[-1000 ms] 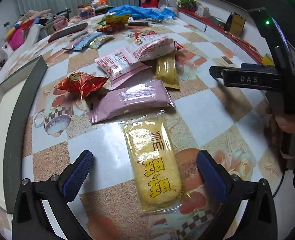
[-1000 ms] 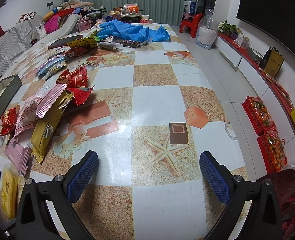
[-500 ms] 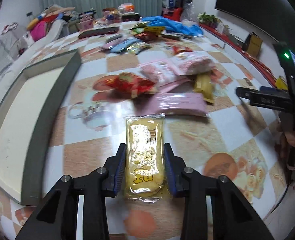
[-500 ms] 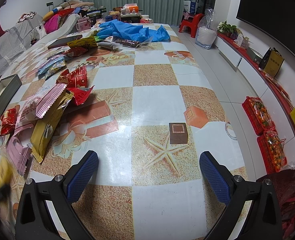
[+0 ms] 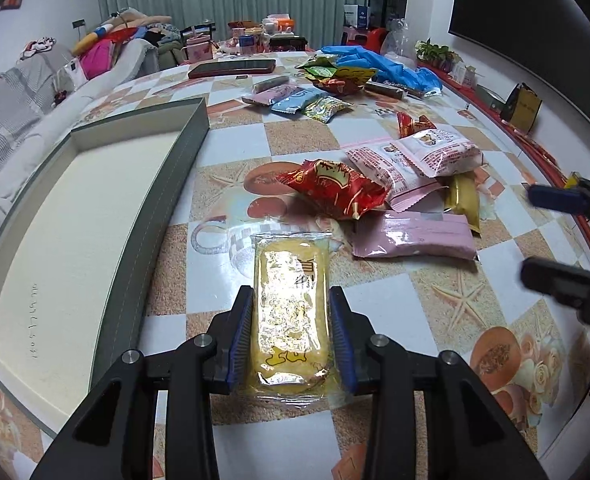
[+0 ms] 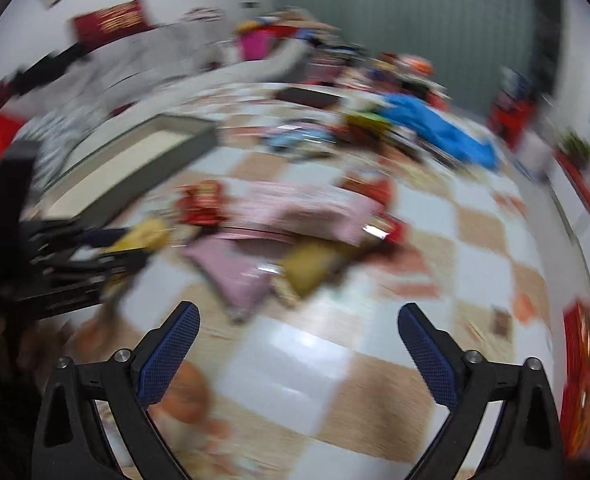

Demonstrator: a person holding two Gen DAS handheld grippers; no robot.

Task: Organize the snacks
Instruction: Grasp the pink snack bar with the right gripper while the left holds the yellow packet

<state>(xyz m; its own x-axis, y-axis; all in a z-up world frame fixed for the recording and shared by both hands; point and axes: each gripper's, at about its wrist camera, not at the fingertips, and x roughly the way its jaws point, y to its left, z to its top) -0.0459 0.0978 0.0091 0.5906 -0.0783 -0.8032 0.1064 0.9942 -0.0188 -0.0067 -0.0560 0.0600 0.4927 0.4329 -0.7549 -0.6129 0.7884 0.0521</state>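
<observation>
Left wrist view shows the left gripper (image 5: 291, 334) with its blue-padded fingers (image 5: 242, 334) pressed against both long sides of a yellow cake in a clear plastic wrapper (image 5: 291, 308), which sits low at the 6 o'clock part of the picture above the counter (image 5: 407, 320) with its tan and white checked cloth. At 9 o'clock lies a shallow grey-walled box with a cream floor (image 5: 167, 204), just beside the gripped cake. Around 1 o'clock from the cake sits a loose cluster: a crinkled red foil snack bag (image 5: 335, 190), a flat pink packet (image 5: 415, 236) nearest the cake, a pale pink printed pouch (image 5: 427, 156) behind it, and a mustard-gold sachet (image 5: 463, 198) partly tucked under the pink ones. Farther off at 12 o'clock are a blue plastic glove heap (image 5: 379, 65) and a dark flat phone-like slab (image 5: 231, 68). At 3 o'clock the right gripper (image 5: 563, 236) enters, its tips spread apart.

Right wrist view is heavily motion-blurred. Its blue fingers (image 6: 171, 350) stand wide with nothing between them, above bare checked cloth. The pink packet (image 6: 235, 276) and gold sachet (image 6: 315, 268) smear near 12 o'clock, the grey box (image 6: 143, 164) at 10 o'clock, and the left gripper's black frame at 9 o'clock.
</observation>
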